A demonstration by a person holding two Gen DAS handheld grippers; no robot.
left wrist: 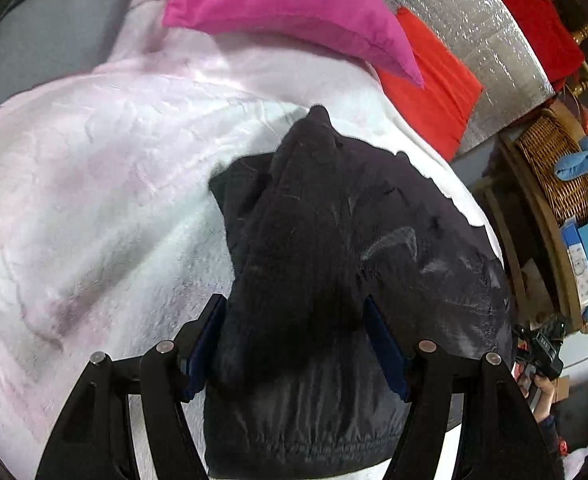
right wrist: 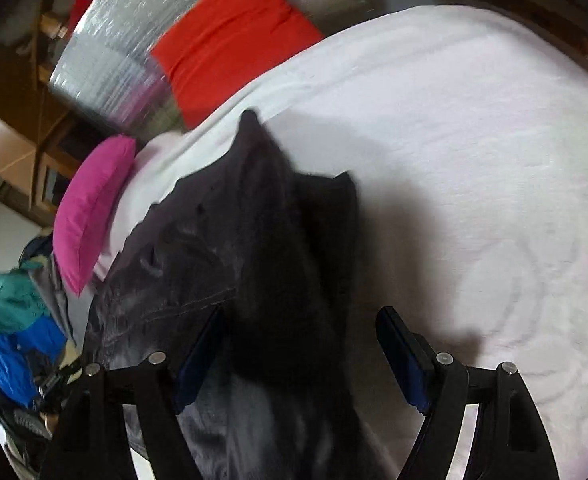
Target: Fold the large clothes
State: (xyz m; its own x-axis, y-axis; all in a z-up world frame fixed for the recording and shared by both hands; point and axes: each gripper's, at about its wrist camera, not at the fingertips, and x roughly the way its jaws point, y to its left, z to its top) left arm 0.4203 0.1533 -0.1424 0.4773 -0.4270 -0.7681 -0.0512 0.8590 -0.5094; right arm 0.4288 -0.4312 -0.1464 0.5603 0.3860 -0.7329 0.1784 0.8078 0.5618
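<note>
The left gripper [left wrist: 294, 344] jaws stand wide around a raised ridge of the black jacket [left wrist: 393, 240] on the white blanket [left wrist: 94, 200]; the right gripper [right wrist: 299, 360] jaws gape wide; both should close on equal folds before lifting

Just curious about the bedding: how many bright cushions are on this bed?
2. A pink cushion lies at the head of the bed; an orange-red cushion sits beside it against the silver panel. Others may be hidden.
</note>
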